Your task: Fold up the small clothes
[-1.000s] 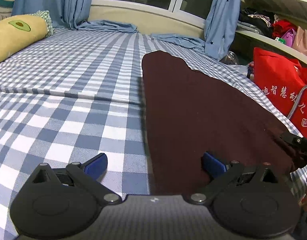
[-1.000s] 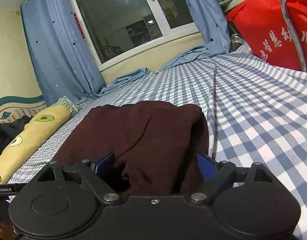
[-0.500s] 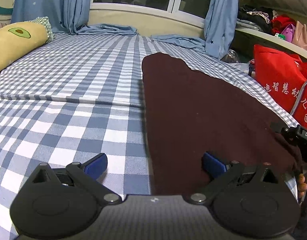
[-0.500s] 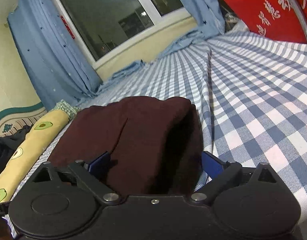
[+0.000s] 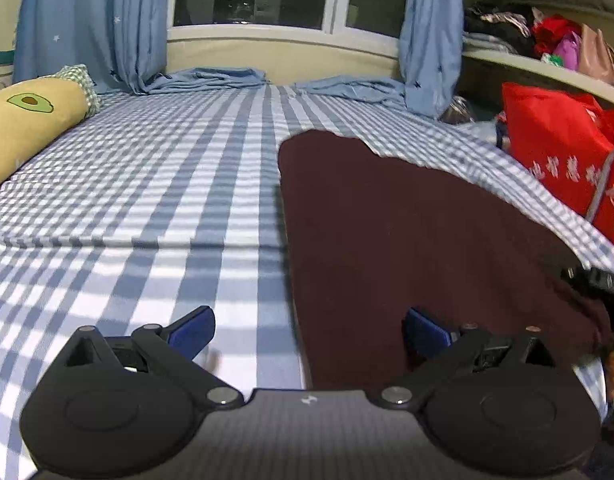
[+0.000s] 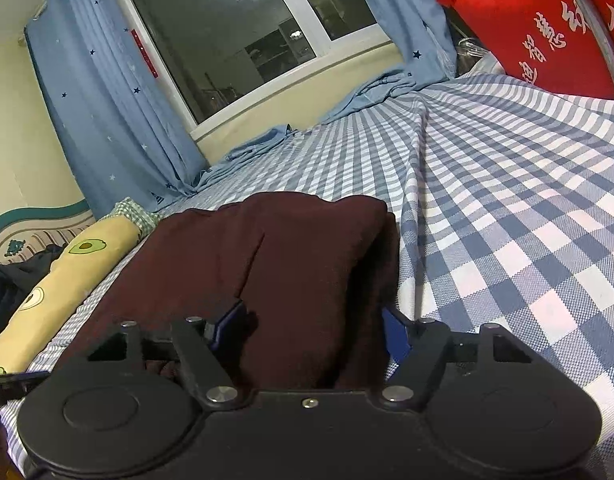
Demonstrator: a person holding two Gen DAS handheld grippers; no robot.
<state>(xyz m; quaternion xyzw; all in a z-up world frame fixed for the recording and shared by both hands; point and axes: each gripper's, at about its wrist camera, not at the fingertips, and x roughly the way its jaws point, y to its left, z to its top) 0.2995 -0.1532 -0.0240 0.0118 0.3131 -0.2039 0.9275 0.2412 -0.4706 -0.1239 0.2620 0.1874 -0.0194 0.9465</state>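
A dark maroon garment [image 5: 407, 232] lies flat on the blue-and-white checked bed sheet [image 5: 155, 200]. My left gripper [image 5: 309, 330] is open, low at the garment's near left edge, one blue fingertip [image 5: 193, 326] over the sheet and the other over the cloth. In the right wrist view the garment [image 6: 275, 264] shows a folded, raised right edge. My right gripper [image 6: 311, 334] is open with the garment's near right edge between its blue fingers, which do not press it. The right gripper's body shows at the left wrist view's right edge [image 5: 599, 280].
A yellow avocado-print bolster [image 5: 23, 116] lies along the bed's left side. A red bag [image 5: 563, 160] stands at the right edge of the bed. Blue curtains [image 5: 91, 20] and a window sill close the far end. A shelf with clothes [image 5: 539, 36] is at the back right.
Both views have shifted slightly. The right gripper's jaws have narrowed a little around the garment's folded edge. The garment lies as before.
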